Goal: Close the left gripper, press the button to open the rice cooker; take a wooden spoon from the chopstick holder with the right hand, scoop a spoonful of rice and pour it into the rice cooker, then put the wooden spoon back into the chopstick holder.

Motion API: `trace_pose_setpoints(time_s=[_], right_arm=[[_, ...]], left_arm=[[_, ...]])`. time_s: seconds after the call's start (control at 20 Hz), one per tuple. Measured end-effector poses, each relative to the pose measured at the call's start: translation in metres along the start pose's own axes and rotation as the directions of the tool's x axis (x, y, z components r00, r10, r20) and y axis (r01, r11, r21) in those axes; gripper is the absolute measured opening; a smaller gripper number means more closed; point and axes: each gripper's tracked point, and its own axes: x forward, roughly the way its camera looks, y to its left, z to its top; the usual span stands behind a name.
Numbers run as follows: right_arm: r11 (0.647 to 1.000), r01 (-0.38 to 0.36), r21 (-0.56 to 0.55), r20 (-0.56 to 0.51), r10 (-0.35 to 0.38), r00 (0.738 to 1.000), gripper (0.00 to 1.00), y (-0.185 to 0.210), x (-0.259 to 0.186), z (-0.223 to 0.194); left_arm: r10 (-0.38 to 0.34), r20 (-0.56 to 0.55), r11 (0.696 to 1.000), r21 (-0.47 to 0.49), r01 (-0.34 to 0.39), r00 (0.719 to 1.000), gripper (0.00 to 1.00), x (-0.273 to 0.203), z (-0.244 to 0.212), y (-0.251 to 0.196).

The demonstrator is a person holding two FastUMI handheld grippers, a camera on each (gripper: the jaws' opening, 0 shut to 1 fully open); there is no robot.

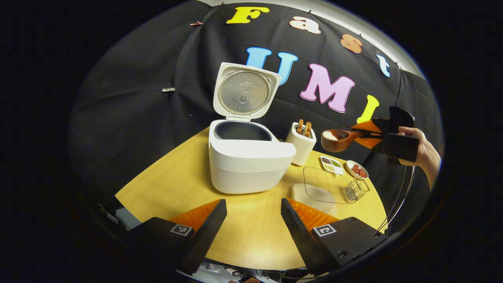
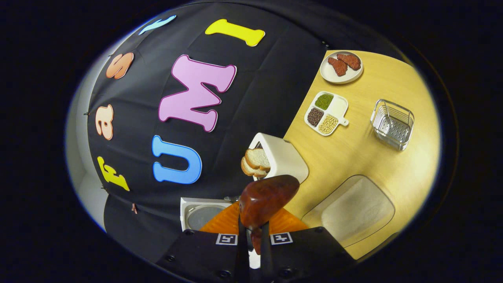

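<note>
Two fingers of the left gripper (image 1: 253, 214) stand wide apart at the bottom of the left gripper view, holding nothing, above the near part of the yellow wooden table (image 1: 165, 188); just beyond them sits the white rice cooker (image 1: 247, 161), its lid (image 1: 244, 94) tipped up and back so the dark inner pot is open to view; to its right, near the table's front, lies a clear container of rice (image 1: 318, 192) with a small wire basket (image 1: 355, 190) beside it; behind the cooker's right corner stands the white chopstick holder (image 1: 301, 143) with wooden handles poking out; farther right lie a divided dish of beans (image 1: 331, 164) and a plate with red pieces (image 1: 357, 169); in the air above them the right gripper (image 1: 377, 134), held by a hand (image 1: 422, 151), pinches the handle of the wooden spoon (image 1: 338, 139), whose bowl carries white rice and hangs right of the holder, apart from the cooker.

In the right gripper view that gripper's fingers are drawn narrow around the spoon's handle, the bowl's brown underside (image 2: 267, 200) just ahead; beyond it are the holder (image 2: 281, 159), the cooker's lid (image 2: 202, 214) and the rice container (image 2: 351, 210).
</note>
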Motion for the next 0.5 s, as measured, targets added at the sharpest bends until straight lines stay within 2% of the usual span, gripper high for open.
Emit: trace_pose_setpoints(time_s=[0.15,0.5], right_arm=[[0.999,-0.038,0.024,-0.031,0.039,0.999,0.15,0.028,0.012,-0.024],[0.997,-0.061,-0.045,-0.082,0.057,0.995,0.16,0.072,0.057,-0.082]], left_arm=[[0.01,0.002,1.0,-0.002,-0.01,1.0,0.96,-0.002,0.002,0.013],[0.039,0.005,0.999,-0.016,-0.039,0.999,0.96,-0.008,0.004,0.046]])
